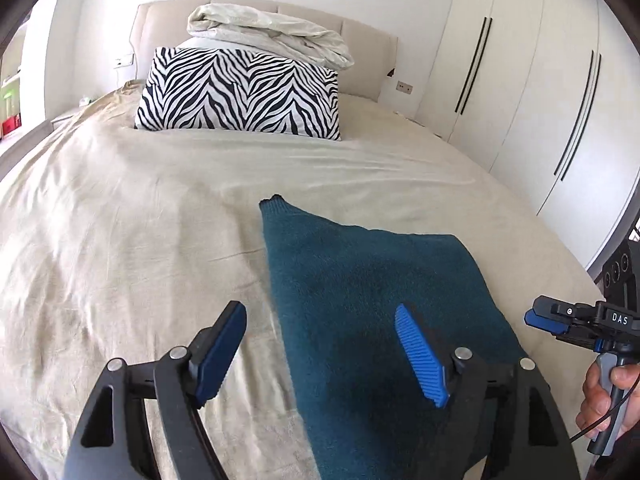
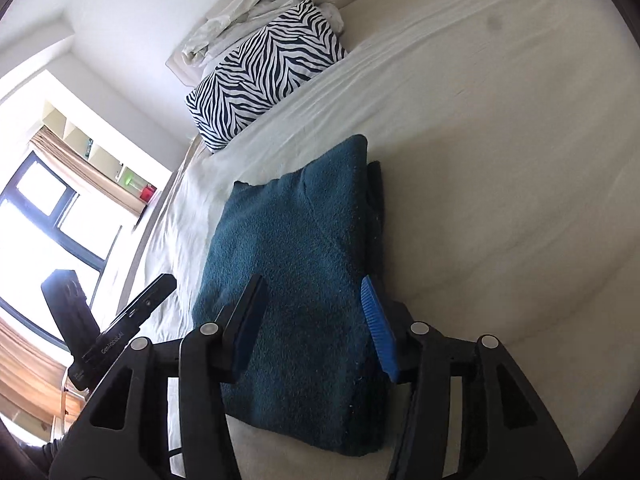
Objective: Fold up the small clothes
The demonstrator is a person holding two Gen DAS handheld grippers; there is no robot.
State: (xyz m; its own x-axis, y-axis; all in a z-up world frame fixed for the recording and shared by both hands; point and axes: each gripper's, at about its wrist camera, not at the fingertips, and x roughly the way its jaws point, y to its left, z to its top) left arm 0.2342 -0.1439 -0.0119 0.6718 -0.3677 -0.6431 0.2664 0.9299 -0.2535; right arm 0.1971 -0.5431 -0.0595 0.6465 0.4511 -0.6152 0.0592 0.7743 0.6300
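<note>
A teal knit garment [image 1: 372, 304] lies folded on the beige bed sheet [image 1: 120, 220]; it also shows in the right wrist view [image 2: 296, 280]. My left gripper [image 1: 320, 320] is open and empty, hovering above the garment's left edge. My right gripper [image 2: 314, 300] is open and empty, just above the garment's near end. The right gripper also shows at the right edge of the left wrist view [image 1: 536, 314], beside the garment, held by a hand; from that side its jaws look close together.
A zebra-print pillow [image 1: 240, 92] and a crumpled white duvet [image 1: 272, 32] sit at the headboard. White wardrobe doors [image 1: 540, 100] stand to the right of the bed. A window [image 2: 48, 220] is on the other side. The left gripper's body [image 2: 132, 312] shows in the right wrist view.
</note>
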